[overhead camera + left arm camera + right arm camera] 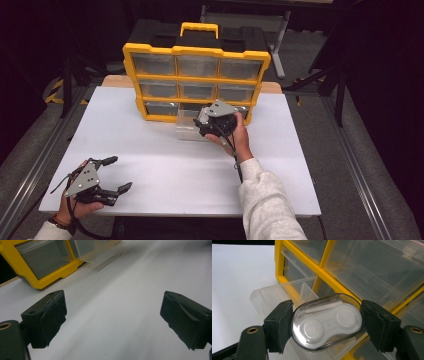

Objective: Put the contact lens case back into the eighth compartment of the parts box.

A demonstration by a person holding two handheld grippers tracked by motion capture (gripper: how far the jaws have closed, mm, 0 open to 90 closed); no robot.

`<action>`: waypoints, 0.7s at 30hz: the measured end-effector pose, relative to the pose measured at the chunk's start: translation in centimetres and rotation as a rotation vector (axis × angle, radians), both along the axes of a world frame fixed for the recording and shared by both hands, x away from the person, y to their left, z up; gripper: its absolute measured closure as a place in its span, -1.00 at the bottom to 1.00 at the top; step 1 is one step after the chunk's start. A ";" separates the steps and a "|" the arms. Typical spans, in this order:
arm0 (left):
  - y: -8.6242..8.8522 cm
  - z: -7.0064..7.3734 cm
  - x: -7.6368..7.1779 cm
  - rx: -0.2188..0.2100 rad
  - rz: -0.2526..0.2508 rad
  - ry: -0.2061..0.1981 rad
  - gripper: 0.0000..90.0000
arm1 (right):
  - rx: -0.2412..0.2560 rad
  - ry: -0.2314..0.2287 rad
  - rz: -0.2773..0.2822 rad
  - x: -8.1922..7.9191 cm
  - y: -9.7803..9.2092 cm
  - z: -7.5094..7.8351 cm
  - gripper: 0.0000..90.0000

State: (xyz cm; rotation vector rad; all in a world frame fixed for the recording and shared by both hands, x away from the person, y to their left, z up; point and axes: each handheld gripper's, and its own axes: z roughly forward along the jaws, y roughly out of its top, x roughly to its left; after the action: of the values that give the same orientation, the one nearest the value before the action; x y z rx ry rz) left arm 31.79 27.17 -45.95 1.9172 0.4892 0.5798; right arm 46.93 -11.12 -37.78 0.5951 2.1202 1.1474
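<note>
From above, the right gripper [218, 121] is at the pulled-out drawer [189, 126] of the yellow organizer [196, 80]; the left gripper [114, 174] rests open on the table [170, 165]. Left gripper view: jaws wide apart, empty. Right gripper view: jaws clamp a clear case [327, 321], perhaps a contact-lens case, above the drawer [274, 296].

A white tabletop [165, 165] lay on a wooden board [116, 80], with grey floor [370, 150] around it.

**Bright tabletop, dark surroundings**

In the high view the white tabletop [165, 150] is evenly lit while the room around it falls nearly black. The left gripper view is soft and smeared toward its upper right. Glare glints on the clear plastic case [327, 321], and the drawers behind blur.
</note>
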 end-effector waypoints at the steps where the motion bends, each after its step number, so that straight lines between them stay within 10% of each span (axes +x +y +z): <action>1: 0.0 0.0 0.0 0.000 0.000 0.000 -0.82 | -0.002 0.003 0.000 0.0 0.0 0.0 -0.36; 21: 0.0 -0.1 0.0 0.004 -0.004 0.010 -0.82 | -0.014 0.018 -0.018 0.5 0.2 -0.6 -0.36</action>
State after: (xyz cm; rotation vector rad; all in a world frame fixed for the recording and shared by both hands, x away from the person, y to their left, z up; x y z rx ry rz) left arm 31.80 27.12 -46.00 1.9250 0.4905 0.5694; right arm 47.43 -10.92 -38.35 0.6194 2.1315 1.1208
